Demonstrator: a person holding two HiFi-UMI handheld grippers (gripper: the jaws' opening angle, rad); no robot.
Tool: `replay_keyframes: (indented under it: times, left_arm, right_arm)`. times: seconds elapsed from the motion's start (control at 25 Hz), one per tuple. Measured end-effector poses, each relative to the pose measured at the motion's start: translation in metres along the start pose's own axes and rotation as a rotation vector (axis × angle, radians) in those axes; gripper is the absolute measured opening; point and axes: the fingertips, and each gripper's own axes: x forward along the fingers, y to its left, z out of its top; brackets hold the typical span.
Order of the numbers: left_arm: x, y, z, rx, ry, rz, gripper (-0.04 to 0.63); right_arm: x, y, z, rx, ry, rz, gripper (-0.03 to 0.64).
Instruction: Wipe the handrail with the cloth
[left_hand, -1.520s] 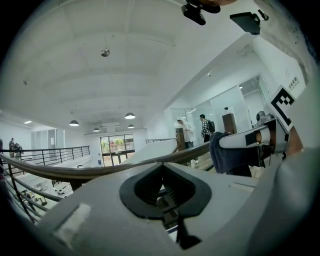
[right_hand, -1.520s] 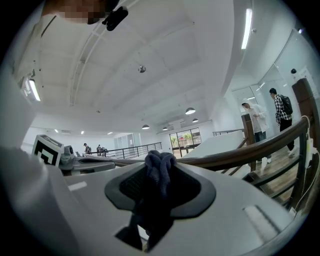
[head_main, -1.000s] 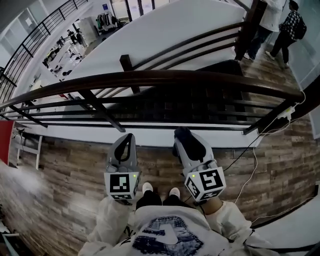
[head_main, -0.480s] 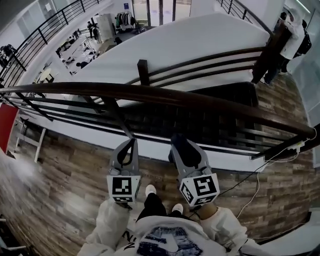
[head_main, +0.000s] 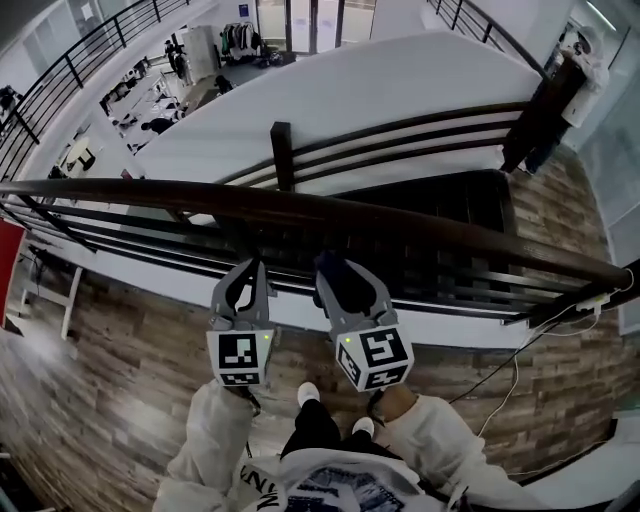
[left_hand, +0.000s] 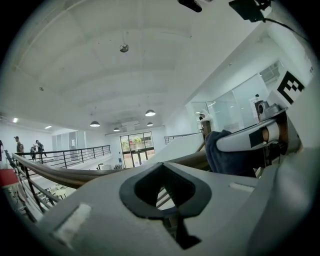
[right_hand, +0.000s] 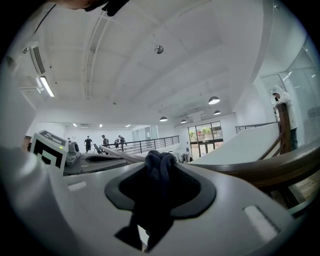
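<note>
Compared with the frame half a second earlier, both tongs have advanced toward the handrail (head_main: 430, 228), their tips now lying close beneath its dark wooden top rail in the head view; whether they touch it cannot be told. The left tongs (head_main: 250, 266) are clenched, tip against tip, with nothing held (through the loop between the jaws only the railing bars beyond are seen). The right tongs (head_main: 336, 268) are clenched on the cloth (right_hand: 159, 170), a dark blue bunched fabric that fills the jaw opening and bulges out past the tips. In the left gripper view the cloth appears as a dark wad at the front of the right tongs, just beside the rail. The two tongs stand side by side, near one another but apart, each with its marker cube (head_main: 240, 358) turned toward the camera. The handrail runs across the scene from left to right, with thinner dark bars below it. Beneath lies a wood-plank floor (head_main: 110, 340), on which a thin cable (head_main: 497, 372) trails at the right. A person (head_main: 585, 55) stands by the far post (head_main: 545, 112).
</note>
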Motion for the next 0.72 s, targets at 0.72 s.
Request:
replay_keyframes:
  times: [0.72]
  left_arm:
    - [0.09,0.084,-0.03,0.008,0.042,-0.016,0.0]
  right_arm:
    - [0.149,0.044,-0.013,0.018,0.055,0.041,0.14]
